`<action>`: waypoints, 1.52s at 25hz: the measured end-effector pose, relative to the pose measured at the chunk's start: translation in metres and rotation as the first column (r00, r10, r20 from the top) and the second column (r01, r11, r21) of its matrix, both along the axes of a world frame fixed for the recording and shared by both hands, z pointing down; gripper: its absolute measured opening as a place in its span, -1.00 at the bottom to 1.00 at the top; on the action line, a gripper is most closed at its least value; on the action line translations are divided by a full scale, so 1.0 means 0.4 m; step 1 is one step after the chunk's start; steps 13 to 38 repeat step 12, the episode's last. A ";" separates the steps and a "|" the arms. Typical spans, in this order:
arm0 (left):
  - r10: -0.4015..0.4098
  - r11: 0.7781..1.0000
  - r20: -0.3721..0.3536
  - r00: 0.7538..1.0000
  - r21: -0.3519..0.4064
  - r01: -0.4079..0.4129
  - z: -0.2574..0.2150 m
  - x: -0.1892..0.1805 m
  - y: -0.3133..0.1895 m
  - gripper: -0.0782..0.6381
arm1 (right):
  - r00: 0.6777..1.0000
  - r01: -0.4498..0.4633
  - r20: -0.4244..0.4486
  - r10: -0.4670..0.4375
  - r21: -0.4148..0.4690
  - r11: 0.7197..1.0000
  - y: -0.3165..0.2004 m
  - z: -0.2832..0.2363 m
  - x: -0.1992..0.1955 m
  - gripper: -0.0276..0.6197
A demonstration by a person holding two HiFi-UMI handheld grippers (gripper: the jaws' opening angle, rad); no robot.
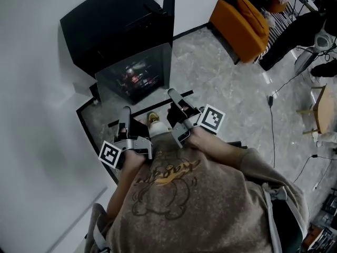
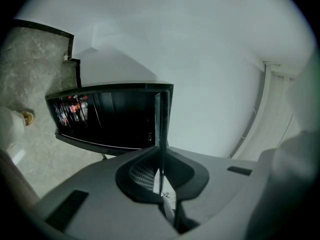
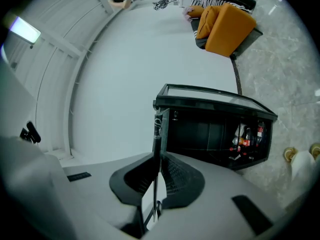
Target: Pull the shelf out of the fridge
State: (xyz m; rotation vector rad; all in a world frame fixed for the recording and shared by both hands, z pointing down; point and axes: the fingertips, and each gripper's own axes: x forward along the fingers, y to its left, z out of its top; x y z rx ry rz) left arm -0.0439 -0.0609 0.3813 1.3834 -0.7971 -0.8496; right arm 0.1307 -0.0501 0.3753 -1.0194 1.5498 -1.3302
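- Underfoot, the floor (image 1: 221, 83) is grey stone with pale marbled veins, edged by a dark skirting strip along the plain white wall (image 1: 31, 88).
- Against that wall stands the fridge (image 1: 113, 22), a small boxy black cabinet with a smooth matt top and a glass front (image 1: 152, 62) that catches a grey sheen.
- An armchair (image 1: 239, 25) in orange fabric, rounded and padded, sits well apart from it.
- A soft brown sweatshirt (image 1: 210, 204) bears a cartoon print with orange lettering too distorted to read.
- The left gripper (image 1: 125, 112) and right gripper (image 1: 174, 94) are grey plastic, each with a black-and-white marker cube (image 1: 213, 119); both point at the fridge without touching it. Each pair of fingers is pressed together with nothing between.
- Bottles (image 1: 136, 74) with red labels, print too small to read, show through the glass.
- The shelf lies inside the fridge, lost in the dark interior.
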 end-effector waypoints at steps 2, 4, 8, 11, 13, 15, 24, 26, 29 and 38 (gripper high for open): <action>0.000 1.000 0.000 1.000 -0.005 0.000 0.001 0.000 0.002 -0.74 | 1.000 -0.005 0.010 0.005 -0.008 1.000 0.003 0.002 0.001 -0.81; 0.000 1.000 0.000 1.000 -0.013 0.000 0.004 -0.002 0.005 -0.74 | 1.000 -0.005 0.011 0.005 -0.017 1.000 0.006 0.005 0.001 -0.81; -0.002 1.000 0.002 1.000 -0.015 0.002 0.014 -0.005 -0.001 -0.74 | 0.999 0.030 -0.022 -0.031 -0.036 0.999 -0.002 0.026 0.003 -0.81; -0.017 1.000 0.000 1.000 -0.004 0.017 0.020 -0.012 -0.017 -0.74 | 0.995 0.089 -0.051 -0.090 -0.026 0.996 -0.034 0.036 -0.003 -0.80; -0.023 1.000 -0.001 1.000 -0.001 0.023 0.022 -0.016 -0.023 -0.74 | 0.992 0.111 -0.060 -0.112 -0.021 0.994 -0.046 0.037 -0.007 -0.80; -0.023 1.000 -0.001 1.000 -0.001 0.023 0.022 -0.016 -0.023 -0.74 | 0.992 0.111 -0.060 -0.112 -0.021 0.994 -0.046 0.037 -0.007 -0.80; -0.023 1.000 -0.001 1.000 -0.001 0.023 0.022 -0.016 -0.023 -0.74 | 0.992 0.111 -0.060 -0.112 -0.021 0.994 -0.046 0.037 -0.007 -0.80; -0.023 1.000 -0.001 1.000 -0.001 0.023 0.022 -0.016 -0.023 -0.74 | 0.992 0.111 -0.060 -0.112 -0.021 0.994 -0.046 0.037 -0.007 -0.80; -0.023 1.000 -0.001 1.000 -0.001 0.023 0.022 -0.016 -0.023 -0.74 | 0.992 0.111 -0.060 -0.112 -0.021 0.994 -0.046 0.037 -0.007 -0.80; -0.023 1.000 -0.001 1.000 -0.001 0.023 0.022 -0.016 -0.023 -0.74 | 0.992 0.111 -0.060 -0.112 -0.021 0.994 -0.046 0.037 -0.007 -0.80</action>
